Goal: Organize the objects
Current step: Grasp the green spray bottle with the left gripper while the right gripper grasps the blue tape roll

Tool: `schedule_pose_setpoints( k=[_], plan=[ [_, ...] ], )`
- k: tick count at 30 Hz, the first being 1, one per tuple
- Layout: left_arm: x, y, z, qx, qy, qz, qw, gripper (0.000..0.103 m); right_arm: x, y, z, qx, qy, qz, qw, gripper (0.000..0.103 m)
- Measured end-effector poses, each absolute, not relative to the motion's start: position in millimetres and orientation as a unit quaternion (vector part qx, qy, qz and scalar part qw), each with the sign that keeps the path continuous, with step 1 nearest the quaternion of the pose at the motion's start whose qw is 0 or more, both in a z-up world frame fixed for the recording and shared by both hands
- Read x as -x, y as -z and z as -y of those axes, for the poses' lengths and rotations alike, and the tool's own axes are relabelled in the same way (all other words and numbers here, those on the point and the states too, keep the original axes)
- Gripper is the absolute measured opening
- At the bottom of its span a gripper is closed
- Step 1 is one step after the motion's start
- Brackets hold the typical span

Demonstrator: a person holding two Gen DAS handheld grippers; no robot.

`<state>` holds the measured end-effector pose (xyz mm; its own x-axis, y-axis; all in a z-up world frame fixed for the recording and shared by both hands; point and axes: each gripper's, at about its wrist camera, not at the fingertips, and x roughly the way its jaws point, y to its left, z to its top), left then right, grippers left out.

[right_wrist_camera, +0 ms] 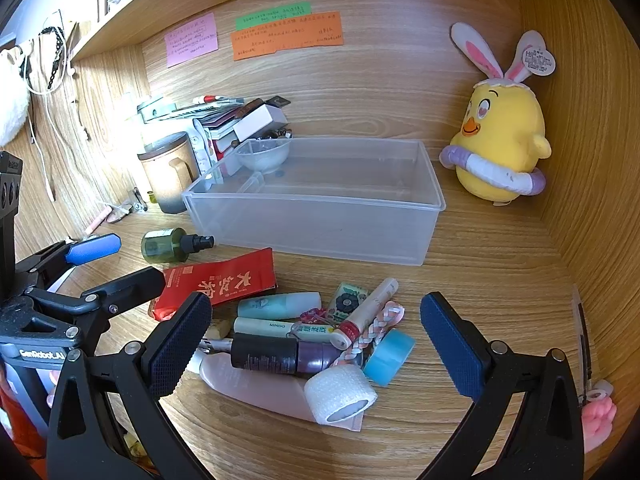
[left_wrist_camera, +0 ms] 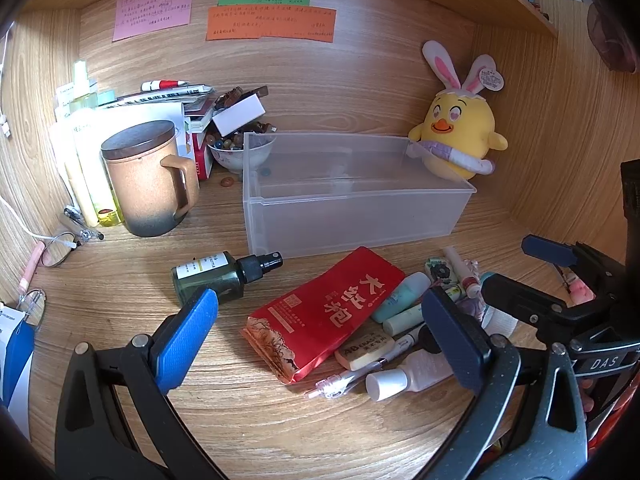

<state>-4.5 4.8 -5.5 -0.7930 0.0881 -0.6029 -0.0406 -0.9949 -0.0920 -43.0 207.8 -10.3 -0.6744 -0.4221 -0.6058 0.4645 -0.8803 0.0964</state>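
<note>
An empty clear plastic bin (left_wrist_camera: 352, 196) (right_wrist_camera: 316, 204) stands on the wooden desk. In front of it lie a green spray bottle (left_wrist_camera: 218, 276) (right_wrist_camera: 172, 245), a red foil pouch (left_wrist_camera: 324, 312) (right_wrist_camera: 218, 282) and a pile of small items: tubes, an eraser (left_wrist_camera: 364, 350), a white gauze roll (right_wrist_camera: 340, 394), a blue tape roll (right_wrist_camera: 390, 356), a dark bottle (right_wrist_camera: 280, 356). My left gripper (left_wrist_camera: 320, 338) is open above the red pouch. My right gripper (right_wrist_camera: 316, 344) is open above the pile and holds nothing.
A lidded brown mug (left_wrist_camera: 150, 184), bottles and stacked books stand at the left, with a bowl of beads (left_wrist_camera: 240, 152) behind the bin. A yellow chick plush (left_wrist_camera: 460, 132) (right_wrist_camera: 504, 136) sits at the back right. Glasses (left_wrist_camera: 60, 246) and cables lie far left.
</note>
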Motion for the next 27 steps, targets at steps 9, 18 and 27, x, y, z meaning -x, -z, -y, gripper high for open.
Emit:
schedule_pose_setpoints(
  k=[9,18,27],
  plan=[
    [24.4,5.1,30.1,0.337,-0.941,0.029,0.012,0.103,54.1,14.8,-218.2,-0.335,0.914,-0.026,0.226,0.103],
    [69.8,29.7,64.8,0.402,-0.915,-0.001,-0.01,0.103,75.8,32.2,-244.9,-0.373,0.91,-0.003,0.181,0.103],
    [86.1,45.6,73.8,0.423,-0.906,0.009,-0.003,0.103,83.5,48.7,-259.6,-0.398,0.902,0.013,0.166,0.092]
  ],
)
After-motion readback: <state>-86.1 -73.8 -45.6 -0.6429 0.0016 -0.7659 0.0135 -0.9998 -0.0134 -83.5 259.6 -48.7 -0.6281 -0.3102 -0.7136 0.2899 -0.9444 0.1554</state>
